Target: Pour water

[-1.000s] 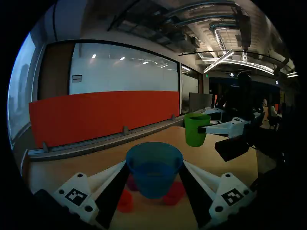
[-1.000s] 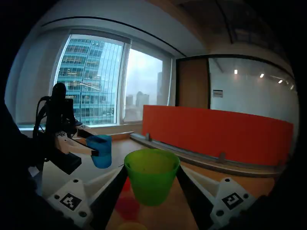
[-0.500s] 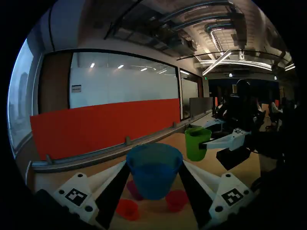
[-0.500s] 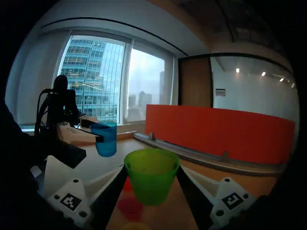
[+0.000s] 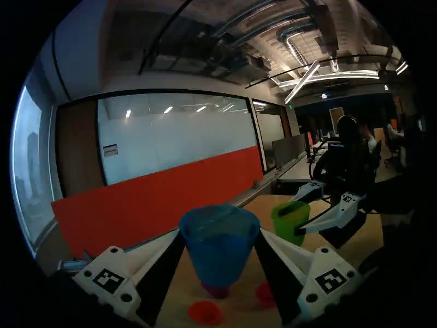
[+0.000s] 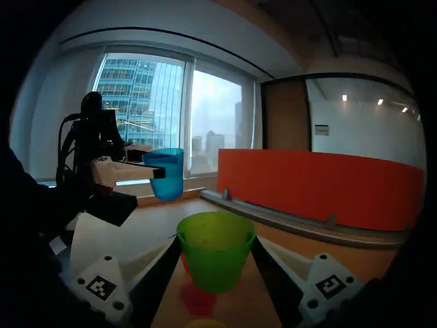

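Note:
A translucent blue cup (image 5: 219, 249), darker in its lower half, is upright between my left gripper's (image 5: 219, 240) fingers, which are shut on it. In the right gripper view the same blue cup (image 6: 166, 174) hangs high at the left, held by the left gripper (image 6: 158, 173) above the table. My right gripper (image 6: 216, 246) is shut on an upright green cup (image 6: 216, 259). From the left gripper view, that green cup (image 5: 290, 221) sits lower and to the right, in the right gripper (image 5: 299, 225).
A wooden table (image 6: 284, 273) lies below, with small red cups (image 5: 205, 311) and a purple one (image 5: 218, 290) on it. An orange partition (image 6: 328, 186) runs along the table's far edge. Windows (image 6: 147, 104) stand behind the left gripper. Someone sits at a far desk (image 5: 349, 147).
The left gripper has risen with the blue cup, now higher than the green cup and closer to it. The green cup stays steady in the right gripper.

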Demonstrator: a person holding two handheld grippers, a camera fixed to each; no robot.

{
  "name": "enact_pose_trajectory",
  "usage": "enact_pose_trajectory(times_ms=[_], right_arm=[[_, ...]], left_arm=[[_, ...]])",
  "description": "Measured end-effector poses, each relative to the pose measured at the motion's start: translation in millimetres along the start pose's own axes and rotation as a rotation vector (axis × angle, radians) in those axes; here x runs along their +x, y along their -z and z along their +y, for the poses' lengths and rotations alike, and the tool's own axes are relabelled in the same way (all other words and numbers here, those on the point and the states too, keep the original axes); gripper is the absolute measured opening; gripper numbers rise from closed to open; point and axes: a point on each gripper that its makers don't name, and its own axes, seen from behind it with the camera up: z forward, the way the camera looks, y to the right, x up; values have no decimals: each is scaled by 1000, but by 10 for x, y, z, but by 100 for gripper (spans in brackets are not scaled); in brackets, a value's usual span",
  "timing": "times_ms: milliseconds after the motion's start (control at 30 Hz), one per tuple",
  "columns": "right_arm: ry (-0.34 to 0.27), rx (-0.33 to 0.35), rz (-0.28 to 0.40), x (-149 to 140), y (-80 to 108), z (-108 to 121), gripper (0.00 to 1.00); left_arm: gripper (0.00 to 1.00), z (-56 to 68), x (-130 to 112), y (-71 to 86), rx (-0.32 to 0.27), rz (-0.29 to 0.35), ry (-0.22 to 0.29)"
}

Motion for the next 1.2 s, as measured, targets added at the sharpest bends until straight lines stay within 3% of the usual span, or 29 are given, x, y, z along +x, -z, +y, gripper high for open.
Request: enact_pose_trajectory(times_ms=[467,1200], right_arm=[[-7,49,8,1,-137,-202,91],[-5,111,2,-55,-338,-444,91]], left_arm=[[85,-82,377,-61,40,7,-177],[85,26,729,-109,66,3,-437]])
